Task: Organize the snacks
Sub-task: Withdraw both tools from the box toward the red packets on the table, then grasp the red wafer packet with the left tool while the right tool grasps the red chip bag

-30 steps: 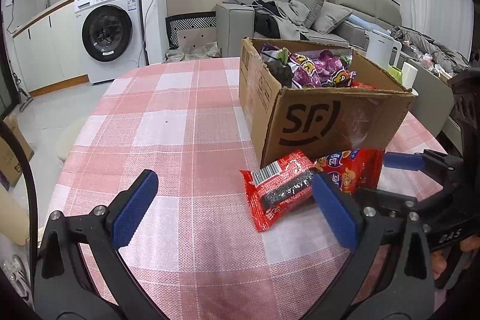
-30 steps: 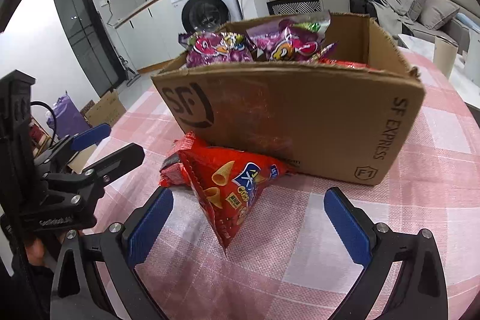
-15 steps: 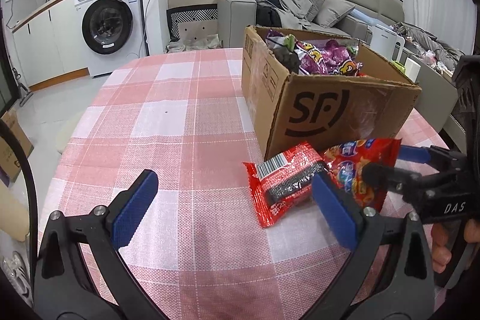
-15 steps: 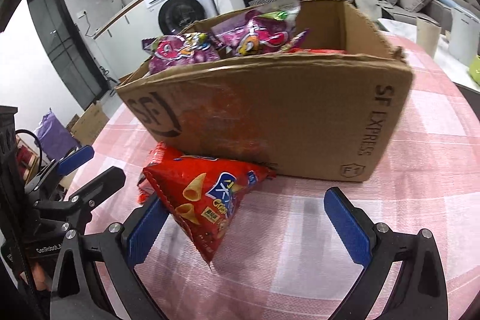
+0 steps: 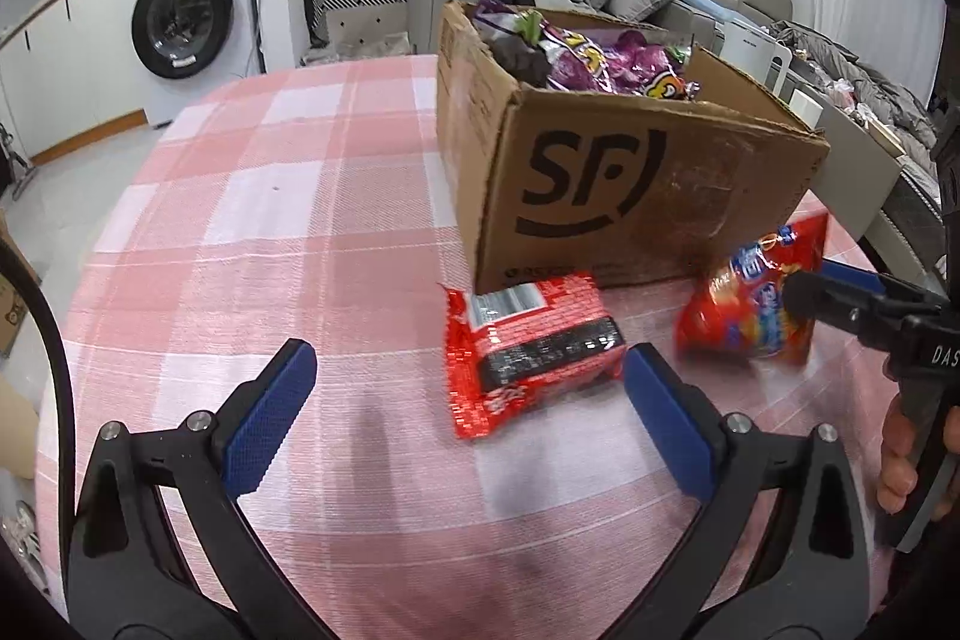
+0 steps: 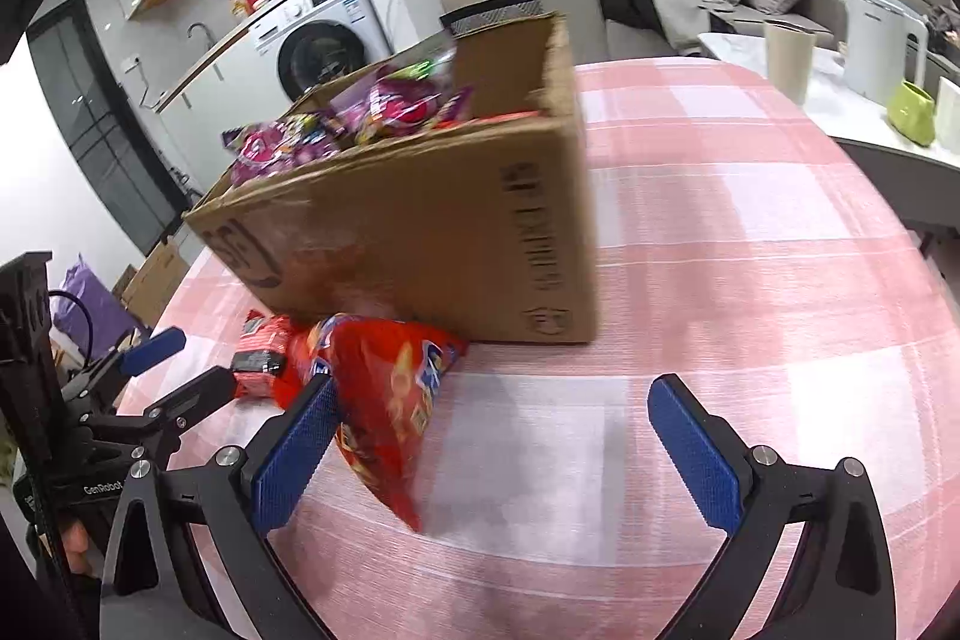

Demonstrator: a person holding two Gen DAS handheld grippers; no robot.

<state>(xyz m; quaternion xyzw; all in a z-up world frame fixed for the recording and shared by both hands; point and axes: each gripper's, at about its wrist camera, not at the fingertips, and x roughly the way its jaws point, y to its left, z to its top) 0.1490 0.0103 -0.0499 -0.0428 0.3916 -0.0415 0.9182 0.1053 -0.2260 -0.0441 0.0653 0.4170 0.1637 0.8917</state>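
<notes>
The tablecloth (image 5: pixel 288 220) was checked in pink and white. The cardboard box (image 5: pixel 630 196) was brown with a black printed logo, and purple packets (image 5: pixel 606 64) filled it. A red packet (image 5: pixel 528 346) carried a black band. The chip bag (image 6: pixel 390 400) was red with blue and yellow print. Both grippers' pads (image 6: pixel 294 460) were blue on black frames.

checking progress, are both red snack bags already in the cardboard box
No, both red snack bags, and, lie on the checked tablecloth in front of the cardboard box.

Both wrist cams low, close over table, facing the box (image 5: pixel 630 184) (image 6: pixel 432 232) from opp. sides; box + red packs shared.
</notes>
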